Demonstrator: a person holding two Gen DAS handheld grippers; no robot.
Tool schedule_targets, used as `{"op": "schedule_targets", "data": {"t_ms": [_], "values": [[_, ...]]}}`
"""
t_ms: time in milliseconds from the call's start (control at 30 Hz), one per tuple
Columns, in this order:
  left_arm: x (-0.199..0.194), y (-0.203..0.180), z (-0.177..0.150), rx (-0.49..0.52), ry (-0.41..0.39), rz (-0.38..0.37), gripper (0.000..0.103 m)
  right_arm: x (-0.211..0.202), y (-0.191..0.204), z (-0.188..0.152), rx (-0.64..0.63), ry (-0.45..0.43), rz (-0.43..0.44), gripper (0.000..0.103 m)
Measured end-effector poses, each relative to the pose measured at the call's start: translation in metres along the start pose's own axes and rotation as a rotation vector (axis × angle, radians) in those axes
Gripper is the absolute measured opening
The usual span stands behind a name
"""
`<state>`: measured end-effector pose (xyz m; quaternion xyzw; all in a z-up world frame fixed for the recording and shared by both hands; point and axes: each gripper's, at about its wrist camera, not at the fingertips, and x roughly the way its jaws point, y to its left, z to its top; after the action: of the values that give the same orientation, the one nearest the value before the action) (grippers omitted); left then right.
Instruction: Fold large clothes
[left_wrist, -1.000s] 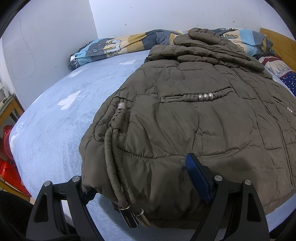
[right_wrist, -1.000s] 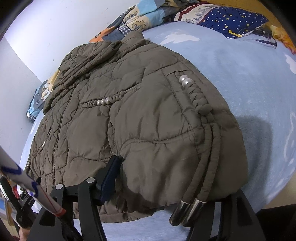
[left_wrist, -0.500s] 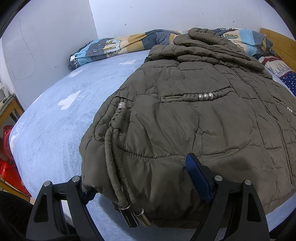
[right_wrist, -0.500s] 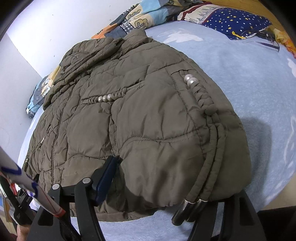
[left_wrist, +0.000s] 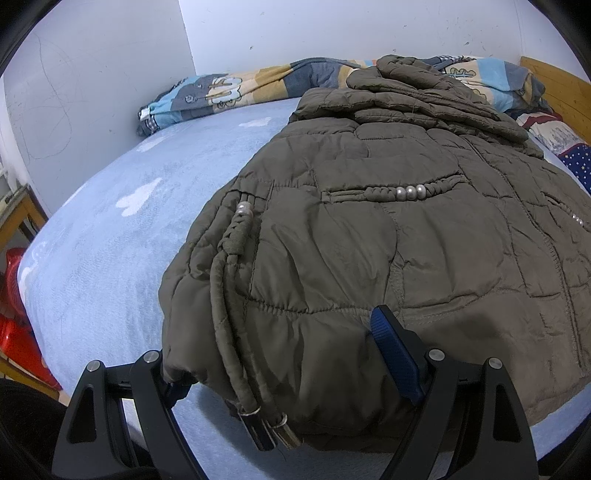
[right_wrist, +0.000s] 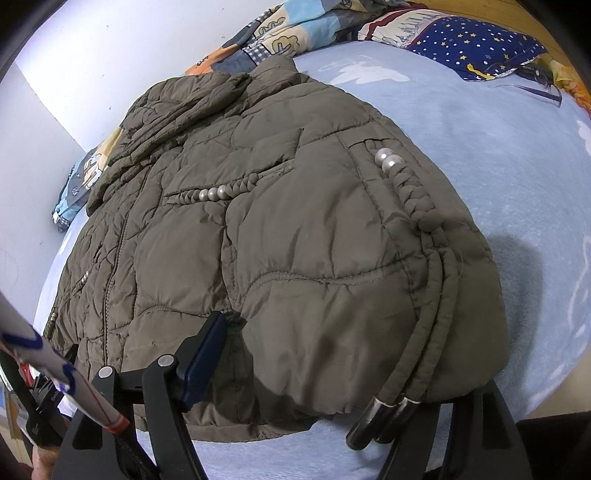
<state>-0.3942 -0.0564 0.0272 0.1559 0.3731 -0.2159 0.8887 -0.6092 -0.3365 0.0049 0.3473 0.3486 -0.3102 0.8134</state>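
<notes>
White walls (left_wrist: 110, 74) are meeting in a corner behind the bed (left_wrist: 110, 229), whose pale blue cover is lying under even light. A patterned quilt (left_wrist: 229, 88) is lying bunched along the wall, a starry blue pillow (right_wrist: 476, 48) is resting by the wooden headboard (left_wrist: 557, 92), and something red (left_wrist: 14, 325) is sitting low beside the bed.

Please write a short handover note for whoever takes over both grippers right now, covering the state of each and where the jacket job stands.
Left gripper: jaws spread wide around the near hem corner of the brown puffer jacket, not pinching it.
Right gripper: also open, straddling the other hem corner, by the drawcords with metal tips.
Jacket: flat, front up, on the blue bed sheet, collar end bunched toward the patterned quilt at the wall.
Done: jacket laid out, both grippers placed at the hem.
Left: close on both corners and probably carry the hem toward the collar; no such fold shows yet.
</notes>
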Motion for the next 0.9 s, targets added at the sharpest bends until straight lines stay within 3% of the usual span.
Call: {"op": "schedule_targets", "data": {"t_ms": [200,267,300,333,367,400,467,567,900], "values": [[0.001,0.018,-0.003,-0.154,0.080,-0.136,0.084,-0.010,-0.011,0.000,0.068,-0.009,0.046,0.078],[0.003,0.023,-0.003,-0.189,0.088,-0.171,0.079,-0.010,-0.017,0.000,0.113,-0.007,0.070,0.075],[0.003,0.023,-0.003,-0.190,0.089,-0.174,0.075,-0.010,-0.018,0.000,0.124,-0.007,0.070,0.070],[0.003,0.022,-0.002,-0.188,0.088,-0.179,0.071,-0.009,-0.019,0.000,0.124,-0.008,0.041,0.057],[0.003,0.021,-0.002,-0.182,0.082,-0.182,0.069,-0.009,-0.018,0.000,0.119,-0.007,0.031,0.054],[0.002,0.020,-0.002,-0.173,0.076,-0.182,0.063,-0.009,-0.018,0.000,0.121,-0.011,0.040,0.041],[-0.001,0.017,-0.001,-0.149,0.060,-0.176,0.057,-0.013,-0.015,0.003,0.110,-0.022,0.058,0.032],[-0.002,0.011,0.001,-0.109,0.048,-0.151,0.057,-0.015,-0.006,0.001,0.047,-0.037,0.025,0.031],[0.001,0.009,-0.002,-0.101,0.026,-0.132,0.060,-0.007,-0.022,0.002,0.128,0.000,0.101,0.041]]}}
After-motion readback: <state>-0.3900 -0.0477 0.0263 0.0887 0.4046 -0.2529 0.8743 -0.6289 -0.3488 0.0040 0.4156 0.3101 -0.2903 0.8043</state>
